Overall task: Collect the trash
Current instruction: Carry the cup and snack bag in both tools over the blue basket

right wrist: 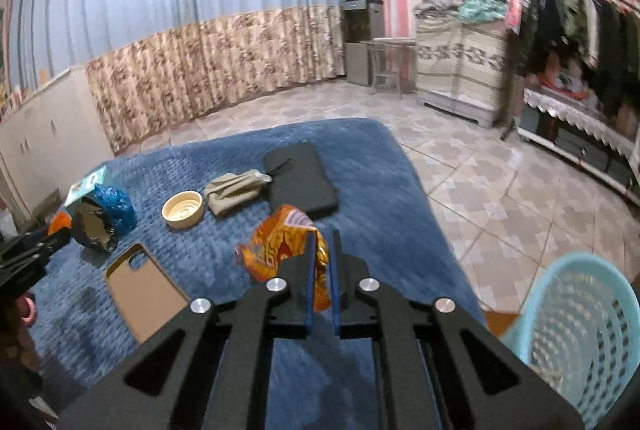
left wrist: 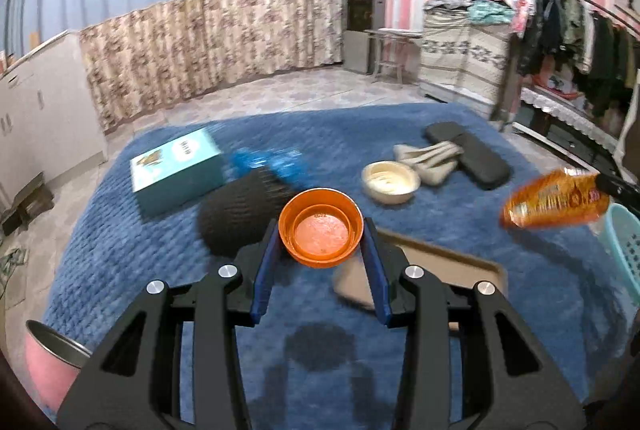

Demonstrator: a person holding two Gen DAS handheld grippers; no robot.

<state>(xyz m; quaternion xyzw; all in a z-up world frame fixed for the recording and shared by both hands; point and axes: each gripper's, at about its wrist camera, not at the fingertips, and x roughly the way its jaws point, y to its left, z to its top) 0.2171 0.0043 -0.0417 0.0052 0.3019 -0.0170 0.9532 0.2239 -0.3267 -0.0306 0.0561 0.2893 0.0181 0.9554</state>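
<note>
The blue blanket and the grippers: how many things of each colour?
Orange: 2, lid, wrapper
Black: 2, cup, case
Cream: 1, bowl
Tan: 1, phone case
Teal: 1, box
Total: 7

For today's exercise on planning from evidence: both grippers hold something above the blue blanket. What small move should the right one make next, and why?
Probably carry the right gripper rightward over the light blue basket before opening. Its jaws are shut on the orange snack wrapper, which hangs clear of the blue blanket, and the basket stands just to its lower right.
</note>
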